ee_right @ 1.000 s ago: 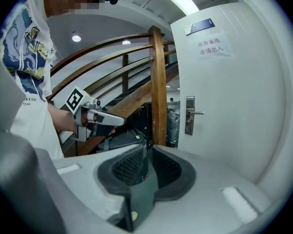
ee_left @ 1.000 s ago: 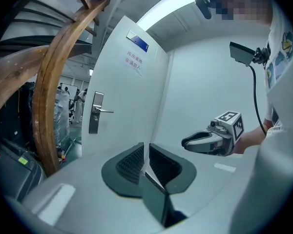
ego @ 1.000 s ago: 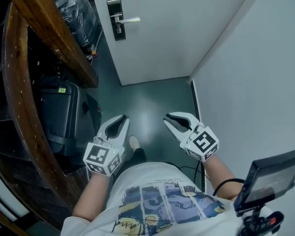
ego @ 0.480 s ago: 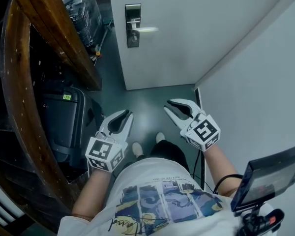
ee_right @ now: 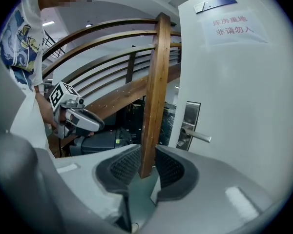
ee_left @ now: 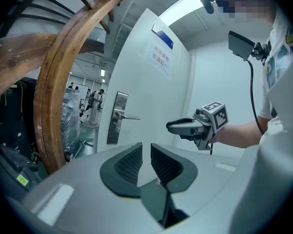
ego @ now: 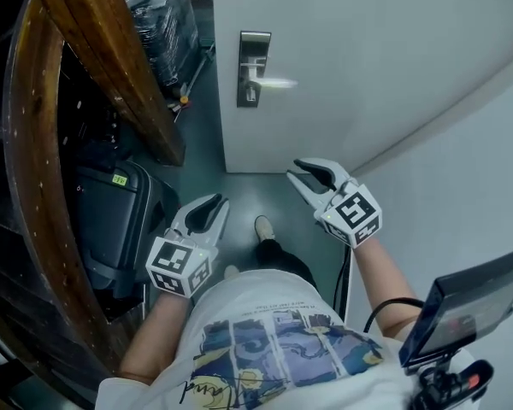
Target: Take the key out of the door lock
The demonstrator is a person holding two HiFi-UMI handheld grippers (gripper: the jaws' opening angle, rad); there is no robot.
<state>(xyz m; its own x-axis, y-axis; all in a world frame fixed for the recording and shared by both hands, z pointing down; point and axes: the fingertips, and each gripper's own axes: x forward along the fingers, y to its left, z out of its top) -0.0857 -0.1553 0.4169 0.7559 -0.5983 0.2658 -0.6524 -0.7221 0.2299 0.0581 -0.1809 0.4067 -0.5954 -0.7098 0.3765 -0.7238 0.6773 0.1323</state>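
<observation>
Two empty grippers: my left gripper (ego: 210, 207) and right gripper (ego: 301, 178) have just been opening, jaws slightly apart, well short of the door lock plate (ego: 253, 68).

Your right gripper (ee_right: 147, 152): jaws apart, just been opening, nothing between them.
Lock plate (ee_right: 190, 112): ahead to your right, on the white door (ee_right: 244, 106).
Wooden post (ee_right: 154, 82): upright, beyond the jaw gap.
</observation>
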